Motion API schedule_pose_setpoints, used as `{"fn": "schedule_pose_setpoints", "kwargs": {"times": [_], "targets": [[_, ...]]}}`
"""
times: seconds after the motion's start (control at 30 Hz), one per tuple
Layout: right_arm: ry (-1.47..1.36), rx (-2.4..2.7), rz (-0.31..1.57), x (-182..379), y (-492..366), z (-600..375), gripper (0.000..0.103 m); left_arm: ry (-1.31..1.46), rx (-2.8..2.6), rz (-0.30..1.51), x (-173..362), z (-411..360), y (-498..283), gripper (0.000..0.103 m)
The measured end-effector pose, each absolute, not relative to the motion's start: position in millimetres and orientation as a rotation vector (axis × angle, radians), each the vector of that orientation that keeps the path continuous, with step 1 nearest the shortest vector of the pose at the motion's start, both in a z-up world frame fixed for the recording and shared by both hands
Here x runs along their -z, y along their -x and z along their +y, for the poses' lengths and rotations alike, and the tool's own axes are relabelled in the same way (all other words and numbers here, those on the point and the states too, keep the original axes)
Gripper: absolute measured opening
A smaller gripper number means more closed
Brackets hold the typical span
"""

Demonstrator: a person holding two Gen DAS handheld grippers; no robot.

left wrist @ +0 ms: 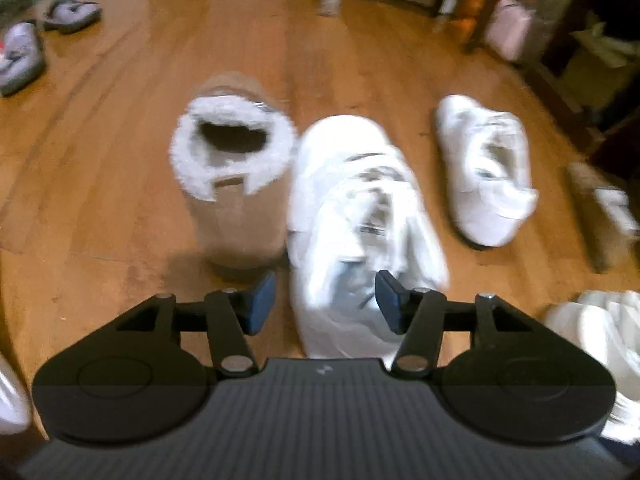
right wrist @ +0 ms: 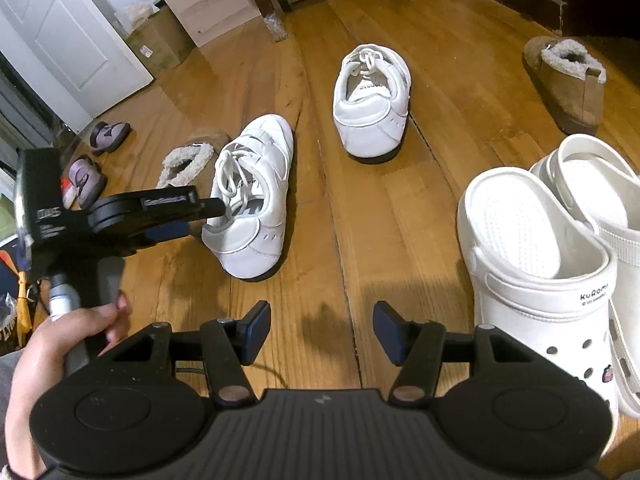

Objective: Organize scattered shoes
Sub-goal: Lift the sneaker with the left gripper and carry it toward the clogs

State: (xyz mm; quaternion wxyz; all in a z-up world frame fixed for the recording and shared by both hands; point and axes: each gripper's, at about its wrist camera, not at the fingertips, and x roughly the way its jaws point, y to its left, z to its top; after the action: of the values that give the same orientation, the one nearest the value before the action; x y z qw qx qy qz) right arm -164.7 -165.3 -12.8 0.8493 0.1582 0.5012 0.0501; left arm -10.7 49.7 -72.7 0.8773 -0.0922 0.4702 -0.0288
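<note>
A white lace-up sneaker [left wrist: 352, 220] [right wrist: 256, 196] stands on the wood floor with its heel toward me. My left gripper [left wrist: 326, 304] [right wrist: 200, 220] is open around that heel, and its pads do not press on the shoe. A tan fleece-lined boot [left wrist: 236, 168] [right wrist: 184, 160] touches the sneaker's left side. The matching sneaker [left wrist: 484, 168] [right wrist: 372, 100] sits apart, farther right. My right gripper [right wrist: 320, 332] hovers open over bare floor with nothing between its fingers, left of a pair of white clogs [right wrist: 536, 240].
A second tan boot [right wrist: 568, 76] [left wrist: 600, 216] lies at the right. Two purple slippers [left wrist: 72, 12] [right wrist: 108, 136] sit far left near a white door [right wrist: 60, 40]. A cardboard box [right wrist: 160, 40] and furniture legs [right wrist: 272, 12] line the back. A hand [right wrist: 60, 340] holds the left gripper's handle.
</note>
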Motion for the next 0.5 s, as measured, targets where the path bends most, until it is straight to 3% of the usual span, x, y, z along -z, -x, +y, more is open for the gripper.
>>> {"fn": "schedule_pose_setpoints", "kwargs": {"times": [0.07,0.1,0.17,0.37,0.5], "targets": [[-0.333,-0.105,1.064,15,165,-166,0.058,0.192,0.053,1.008,80,47,4,0.054],[-0.335,-0.103,1.066,16,165,-167,0.058,0.190,0.051,1.013,83,46,2,0.048],[-0.344,-0.100,1.066,17,166,-169,0.058,0.210,0.036,1.025,89,45,-1,0.021],[-0.417,-0.068,1.064,16,169,-185,0.059,0.286,-0.015,1.005,93,42,9,0.019],[-0.417,-0.023,1.086,11,173,-197,0.067,0.316,-0.013,1.006,93,33,22,0.019]]}}
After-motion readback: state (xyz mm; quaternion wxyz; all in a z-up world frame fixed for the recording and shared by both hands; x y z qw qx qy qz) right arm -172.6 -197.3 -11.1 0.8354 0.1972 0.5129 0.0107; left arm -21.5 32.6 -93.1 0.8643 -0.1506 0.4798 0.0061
